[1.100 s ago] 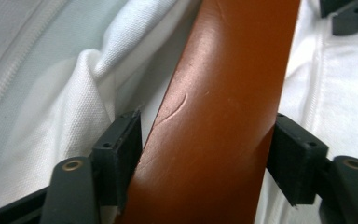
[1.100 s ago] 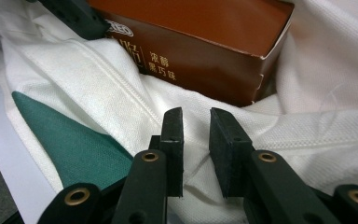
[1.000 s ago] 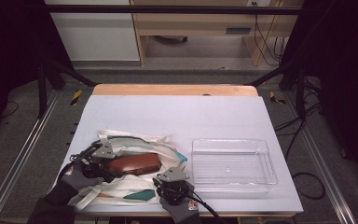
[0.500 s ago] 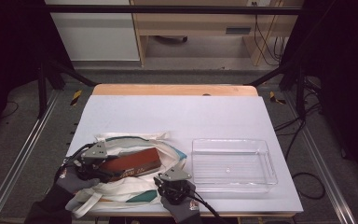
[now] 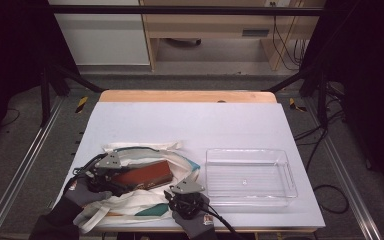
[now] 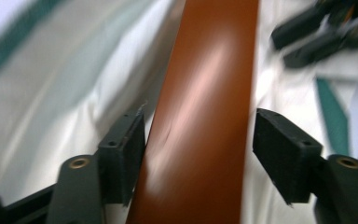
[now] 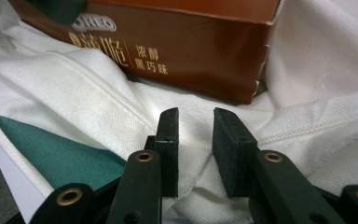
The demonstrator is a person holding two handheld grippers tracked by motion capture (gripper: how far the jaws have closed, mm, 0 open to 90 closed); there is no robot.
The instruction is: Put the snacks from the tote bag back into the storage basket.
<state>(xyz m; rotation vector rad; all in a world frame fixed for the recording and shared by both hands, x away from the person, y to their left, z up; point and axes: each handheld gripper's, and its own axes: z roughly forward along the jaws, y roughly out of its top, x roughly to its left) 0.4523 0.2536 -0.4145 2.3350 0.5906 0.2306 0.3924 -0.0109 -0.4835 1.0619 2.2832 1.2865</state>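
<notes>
While the left gripper [image 6: 198, 140] straddles the brown box [image 6: 205, 116], jaws just opening, right gripper [image 7: 196, 144] pinches white bag cloth [image 7: 98, 121], loosening.

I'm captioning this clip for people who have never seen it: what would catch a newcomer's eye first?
The reddish-brown box lying on the white cloth bag at the table's near left. The left gripper straddles its end and the right gripper pinches the bag's fabric. To the right sits an empty clear plastic tray.
</notes>
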